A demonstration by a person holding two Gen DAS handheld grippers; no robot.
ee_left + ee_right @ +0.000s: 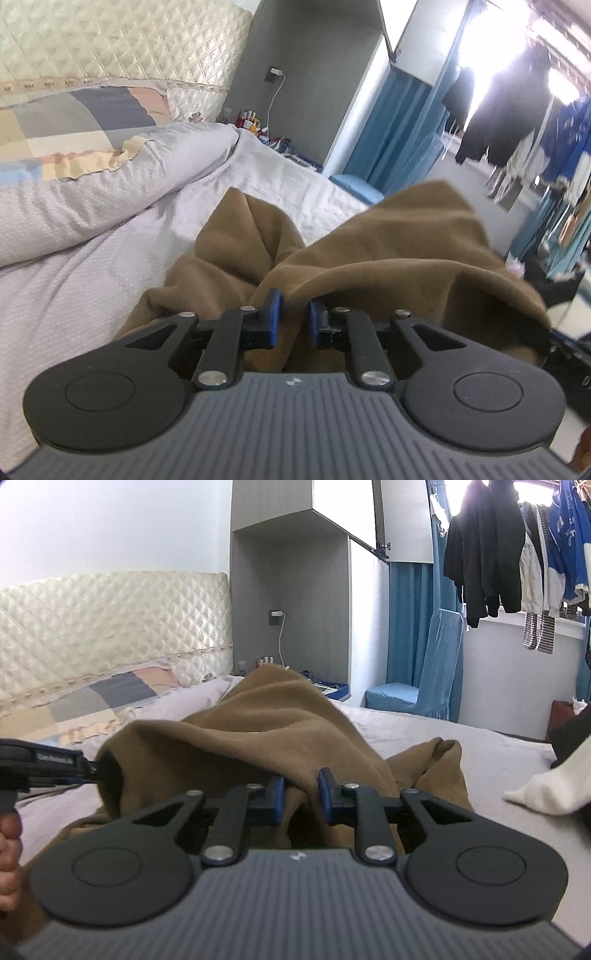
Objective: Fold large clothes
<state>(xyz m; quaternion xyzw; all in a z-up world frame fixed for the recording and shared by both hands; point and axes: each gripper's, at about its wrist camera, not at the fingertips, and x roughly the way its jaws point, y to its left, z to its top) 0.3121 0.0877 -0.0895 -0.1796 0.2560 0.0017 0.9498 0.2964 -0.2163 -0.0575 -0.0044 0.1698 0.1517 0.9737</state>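
Note:
A large brown garment [388,251] lies bunched on the bed. My left gripper [294,306] is shut on a fold of it, and the cloth rises in a lifted ridge to the right. In the right wrist view my right gripper [301,784] is shut on another fold of the brown garment [258,723], which humps up between the two grippers. The left gripper [44,764] shows at the left edge of the right wrist view, its tip buried in the cloth.
The bed has a pale lilac sheet [92,288], a rolled duvet [110,192] and a patchwork pillow [74,125] by the quilted headboard [110,627]. A white garment [554,782] lies at the right. A blue chair [424,679] and hanging clothes [517,554] stand beyond the bed.

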